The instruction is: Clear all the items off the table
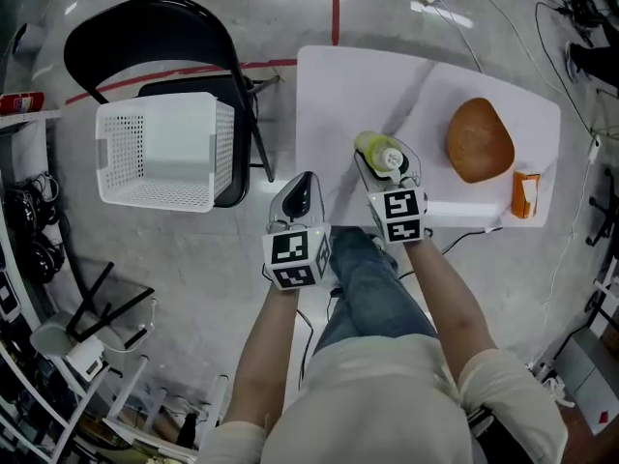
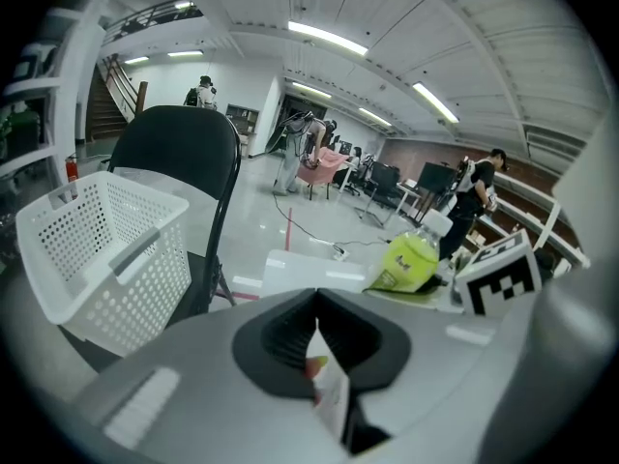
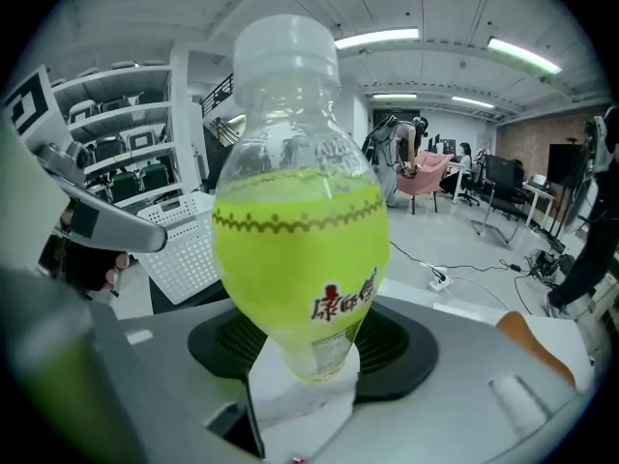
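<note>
Bare forearms reach over the desk's [image 1: 338, 95] near edge, one claw each. Right claw [image 1: 385, 167] is clenched round the lower body of a clear plastic bottle of yellow-green drink [image 3: 300, 240], holding it cap-outward above that edge, probably so it carries steadily. Left claw [image 1: 305, 184] is pinched on a thin white printed packet [image 2: 329, 385]. A white perforated basket [image 1: 160, 153] waits on a black folding chair [image 1: 145, 27] beyond the left edge, likely their destination. A brown oval object [image 1: 479, 140] and orange carton [image 1: 525, 194] remain near the right edge.
</note>
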Demonstrator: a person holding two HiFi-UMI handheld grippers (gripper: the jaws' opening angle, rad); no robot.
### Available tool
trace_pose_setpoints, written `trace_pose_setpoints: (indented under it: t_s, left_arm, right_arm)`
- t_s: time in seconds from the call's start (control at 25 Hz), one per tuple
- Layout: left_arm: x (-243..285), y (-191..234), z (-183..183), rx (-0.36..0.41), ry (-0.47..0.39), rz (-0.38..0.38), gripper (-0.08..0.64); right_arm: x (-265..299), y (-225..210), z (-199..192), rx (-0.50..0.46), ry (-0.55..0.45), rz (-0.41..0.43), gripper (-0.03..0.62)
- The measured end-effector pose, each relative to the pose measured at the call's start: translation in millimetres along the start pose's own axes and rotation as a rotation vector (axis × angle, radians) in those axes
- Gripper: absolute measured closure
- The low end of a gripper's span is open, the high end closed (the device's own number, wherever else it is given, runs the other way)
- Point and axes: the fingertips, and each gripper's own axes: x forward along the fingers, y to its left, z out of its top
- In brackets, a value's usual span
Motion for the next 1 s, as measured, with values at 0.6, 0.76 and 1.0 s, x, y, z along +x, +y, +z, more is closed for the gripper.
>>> trace_pose_setpoints:
  t_s: [0.6, 0.76, 1.0]
  left_arm:
    - [-71.9, 5.2, 57.8, 0.019, -0.073, 0.060, 0.551]
    - [-86.5, 5.4, 68.2, 0.019, -0.090, 0.080, 0.551]
    - [-109.0, 3.9, 91.3, 0.005, -0.124, 0.092, 0.551]
  right_arm:
    - [-74.3, 28.6, 74.7, -0.051, -0.057, 0.046, 0.334]
    - [-89.3, 35.0, 95.1, -0.069, -0.076, 0.071, 0.333]
    - [-110.9, 48.7, 123.7, -0.134, -0.087, 0.115, 0.333]
